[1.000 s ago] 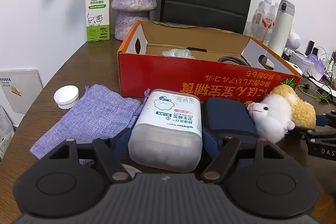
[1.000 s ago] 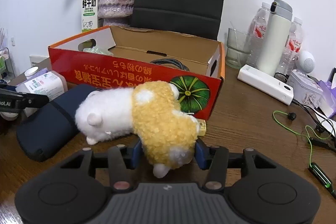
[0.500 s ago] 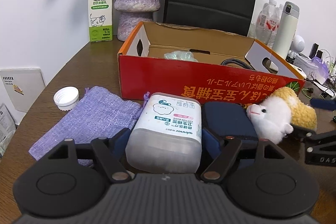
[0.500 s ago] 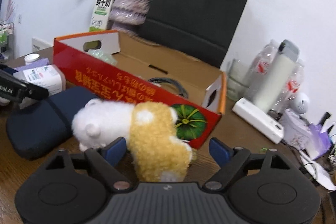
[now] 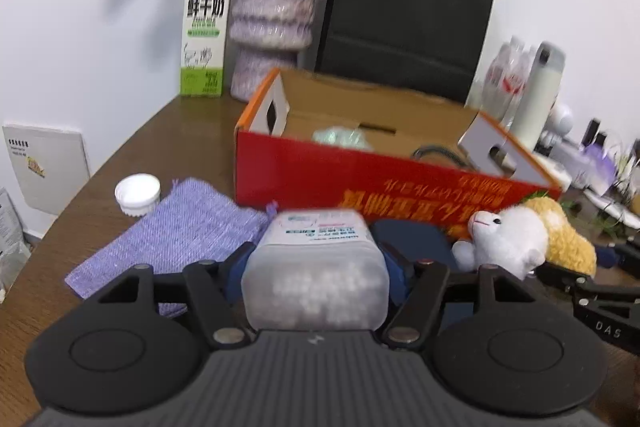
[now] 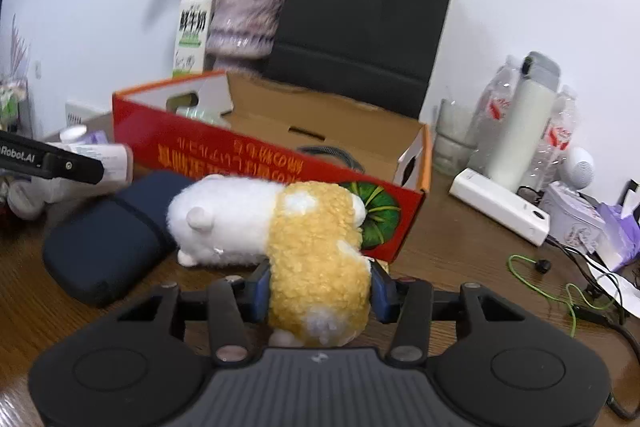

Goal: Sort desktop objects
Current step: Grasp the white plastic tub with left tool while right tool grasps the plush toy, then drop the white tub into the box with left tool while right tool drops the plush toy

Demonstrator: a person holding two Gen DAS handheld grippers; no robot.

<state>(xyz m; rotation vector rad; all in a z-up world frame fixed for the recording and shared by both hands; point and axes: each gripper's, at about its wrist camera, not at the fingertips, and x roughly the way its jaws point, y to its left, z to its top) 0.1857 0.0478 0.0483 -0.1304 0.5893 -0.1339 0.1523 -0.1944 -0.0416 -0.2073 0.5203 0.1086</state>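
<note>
We see our right gripper [image 6: 318,289] with jaws that have just been closing; its blue pads now press the yellow back of the plush toy [image 6: 276,227]. The toy lies on the wooden table [image 6: 460,259], touching the red cardboard box [image 6: 224,155], beside a dark blue pouch [image 6: 104,243].

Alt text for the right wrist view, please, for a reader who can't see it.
The right gripper, whose jaws have just been closing, is clamped on the yellow rear of a white and yellow plush toy lying on a wooden desk. Behind it stands an open red cardboard box, with a dark blue pouch to the left.
</note>
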